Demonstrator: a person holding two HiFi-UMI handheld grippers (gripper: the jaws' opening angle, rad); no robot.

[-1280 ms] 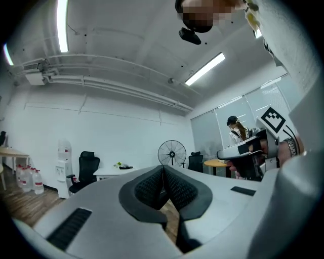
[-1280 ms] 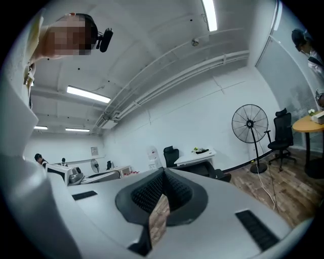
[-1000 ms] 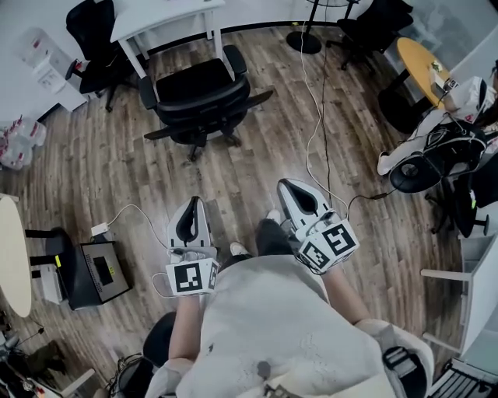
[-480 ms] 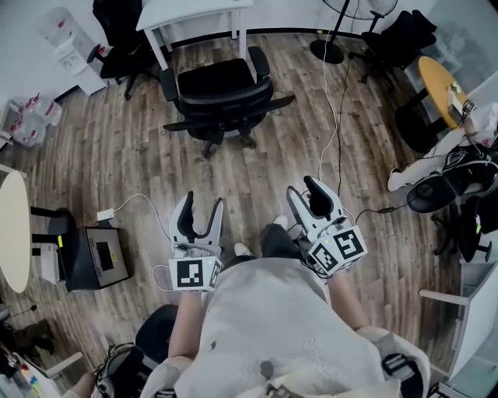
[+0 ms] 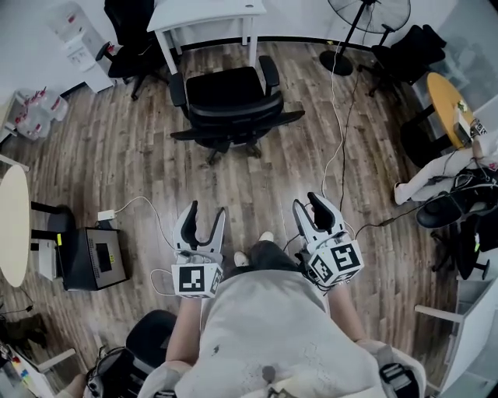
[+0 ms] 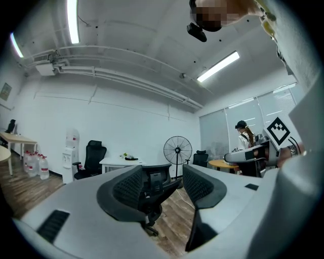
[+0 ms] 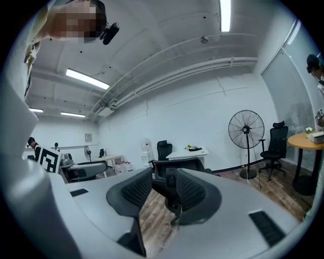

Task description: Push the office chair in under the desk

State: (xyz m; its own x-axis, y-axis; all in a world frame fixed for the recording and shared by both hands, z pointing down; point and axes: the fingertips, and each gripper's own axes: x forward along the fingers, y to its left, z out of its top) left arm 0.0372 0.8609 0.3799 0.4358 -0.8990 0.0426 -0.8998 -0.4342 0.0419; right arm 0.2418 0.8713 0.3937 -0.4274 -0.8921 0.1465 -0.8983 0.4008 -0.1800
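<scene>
One office chair (image 5: 229,101), base partly hidden, one white surface (image 5: 206,14) cut off at top, two grippers both empty, left gripper (image 5: 207,211) fingers spread, right gripper (image 5: 307,202) fingers closing.

Grey-brown plank floor (image 5: 117,163) runs through the room; white walls (image 6: 126,121) meet a white ceiling (image 6: 152,40) with a lit strip light (image 6: 217,67); a glazed wall (image 6: 215,131) stands to one side; a standing fan (image 5: 372,12) is by the far wall; a water dispenser (image 5: 82,47) sits in the left corner, water bottles (image 5: 35,101) near it; a round yellow side table (image 5: 443,97) stands at the right, a pale round one (image 5: 12,225) at the left edge; a white cable (image 5: 336,116) trails across the planks.
</scene>
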